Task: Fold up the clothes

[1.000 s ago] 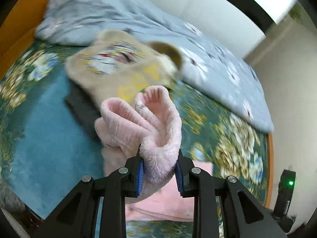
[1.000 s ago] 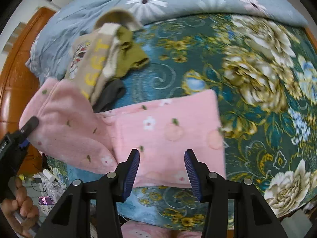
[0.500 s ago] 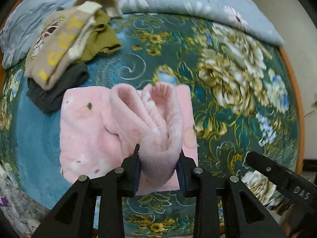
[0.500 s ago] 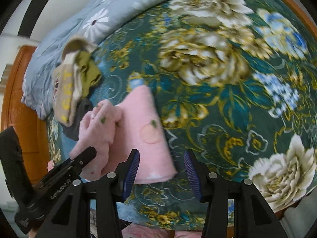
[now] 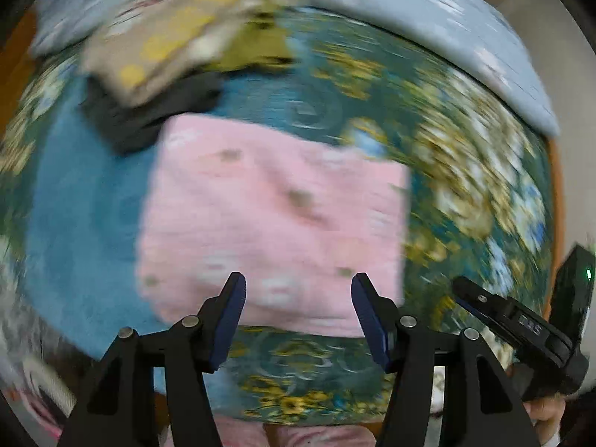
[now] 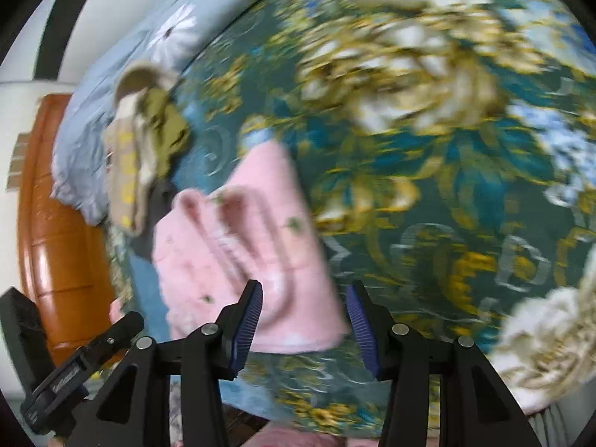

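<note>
Folded garment (image 5: 275,223) on bedspread (image 5: 465,171), clothes pile (image 5: 178,48) behind it (toward quilt (image 5: 428,37)).

No text legible; both views motion-blurred. Yellow marks, maybe letters, on beige garment (image 6: 124,171) atop clothes pile: unreadable. Pale lettering on right gripper (image 5: 530,322) body seen from left wrist view, and on left gripper (image 6: 67,376) body seen from right wrist view: too smeared to read.

Left hand-held gripper (image 5: 298,318): black arms, silver screws, blue pads (image 5: 231,320) (ribbed)
</note>
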`<state>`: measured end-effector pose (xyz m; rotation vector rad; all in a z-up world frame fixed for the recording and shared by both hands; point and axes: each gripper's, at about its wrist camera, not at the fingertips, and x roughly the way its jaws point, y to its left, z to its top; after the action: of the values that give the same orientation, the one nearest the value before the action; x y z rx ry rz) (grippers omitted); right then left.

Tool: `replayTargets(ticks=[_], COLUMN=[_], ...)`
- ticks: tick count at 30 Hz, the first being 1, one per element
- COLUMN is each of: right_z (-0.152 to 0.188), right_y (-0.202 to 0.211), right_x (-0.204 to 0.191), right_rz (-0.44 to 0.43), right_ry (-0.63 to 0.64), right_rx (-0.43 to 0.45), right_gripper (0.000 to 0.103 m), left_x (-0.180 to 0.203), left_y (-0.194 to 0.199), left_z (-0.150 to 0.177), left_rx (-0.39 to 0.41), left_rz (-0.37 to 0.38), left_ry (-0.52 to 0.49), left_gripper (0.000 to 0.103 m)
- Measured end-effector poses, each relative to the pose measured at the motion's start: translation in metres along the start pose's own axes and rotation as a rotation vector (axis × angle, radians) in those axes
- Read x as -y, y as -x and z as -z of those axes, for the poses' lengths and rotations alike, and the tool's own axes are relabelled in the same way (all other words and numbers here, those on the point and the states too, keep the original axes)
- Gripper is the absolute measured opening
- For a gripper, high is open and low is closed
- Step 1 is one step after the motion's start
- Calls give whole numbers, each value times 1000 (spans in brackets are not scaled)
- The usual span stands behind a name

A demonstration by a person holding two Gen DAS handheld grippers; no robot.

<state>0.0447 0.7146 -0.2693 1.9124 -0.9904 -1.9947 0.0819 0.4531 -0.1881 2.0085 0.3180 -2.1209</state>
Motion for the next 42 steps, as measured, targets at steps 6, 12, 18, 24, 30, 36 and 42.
replayTargets(ticks=[6,12,18,24,30,36,42], right_z=[-21,-45,-45,-52,-55,-55,-57], right_y=[-54,-104,-103,-48,-94,-55,-38], right_x=[-62,-84,-91,-67,-9,-21,-71], right_rz=[-50,-1,-35,-244,-50,49,31], right_ry=[159,182,138,96,-45,-11,192], right_rx=[-76,-148,-161,-69,-171,-58,-22], right_gripper=[63,65,26,24,32,44,46], left_x=[-80,-117,-127,-115,-103,-99,-87], left_y=[14,26,15,3,-12,-19,-37], left_z=[8,19,20,14,10,5,-2], left_rx=[-4,1,-30,-58,-102,-107,-120], left_rz=[-65,-91,-84,-50,-69,-85,-46], left_ry=[238,361,406,382,349,326,288], left_gripper=[60,60,60,60,60,60,60])
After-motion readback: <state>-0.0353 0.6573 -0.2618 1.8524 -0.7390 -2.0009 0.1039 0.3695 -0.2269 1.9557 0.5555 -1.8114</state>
